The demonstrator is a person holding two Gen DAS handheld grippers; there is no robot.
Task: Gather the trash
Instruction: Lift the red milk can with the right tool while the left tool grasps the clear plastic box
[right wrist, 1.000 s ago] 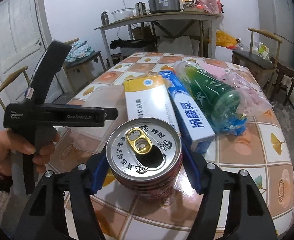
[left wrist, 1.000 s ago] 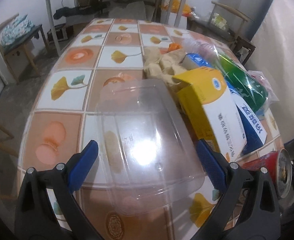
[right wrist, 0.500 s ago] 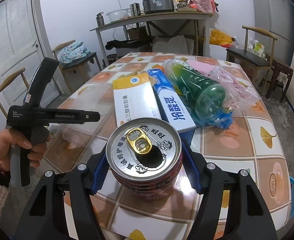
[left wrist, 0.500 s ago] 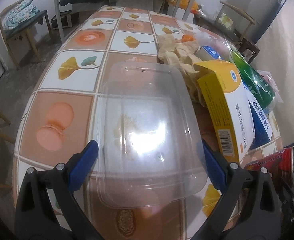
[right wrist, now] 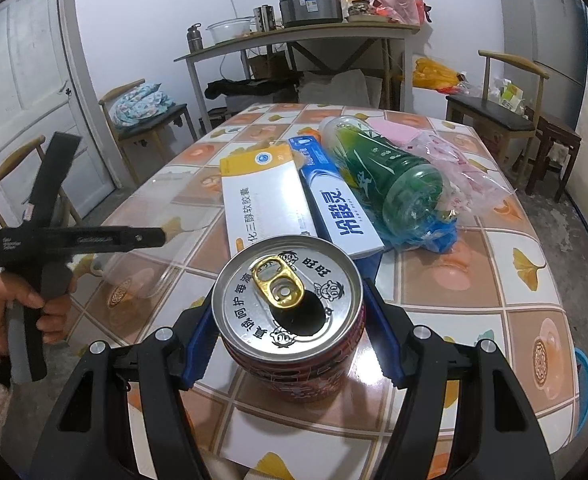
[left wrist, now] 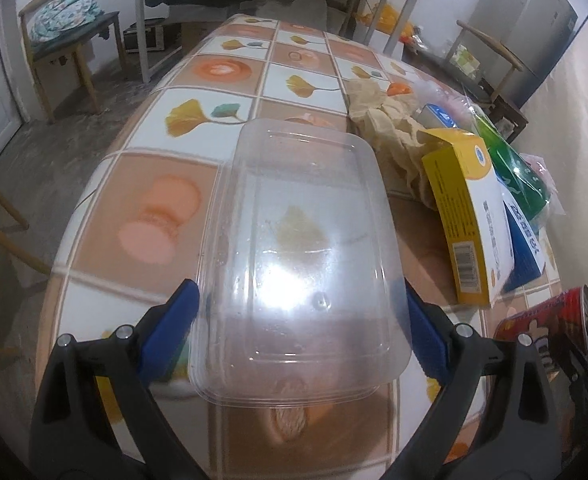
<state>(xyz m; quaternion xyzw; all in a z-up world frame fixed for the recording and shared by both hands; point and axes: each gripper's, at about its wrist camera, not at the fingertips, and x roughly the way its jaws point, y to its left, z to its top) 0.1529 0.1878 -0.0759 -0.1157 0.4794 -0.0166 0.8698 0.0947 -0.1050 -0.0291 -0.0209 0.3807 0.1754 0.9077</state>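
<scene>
Two black grippers with blue pads are at work over the tiled table [right wrist: 505, 280], each in one of the person's hands. The right gripper [right wrist: 290, 344] is clamped on a red drink can with a silver top and a gold pull tab [right wrist: 288, 300]; both blue pads press against the can's sides, and the can stands upright, its base at the tabletop near the front edge. The left gripper [left wrist: 299, 332] has its jaws spread wide around a clear rectangular plastic container [left wrist: 299, 248] that lies upside down on the tiles. One blue pad sits at each long side of it, close against the rim, but I cannot tell whether they are truly pressing it. From the right wrist view, a hand [right wrist: 12, 312] grips the left gripper's black handle at the table's left edge.

Just beyond the can lies a white carton with a yellow end [right wrist: 262, 200], flat on the table, and touching its right side a blue and white toothpaste box [right wrist: 337, 204]. Against that box rests a green plastic bottle on its side [right wrist: 381, 164], lying on crumpled blue plastic, with a pinkish clear plastic bag [right wrist: 465, 168] beside it. In the left wrist view, a wad of crumpled beige paper [left wrist: 385, 120] lies beyond the carton, just beside the container's far corner.
</scene>
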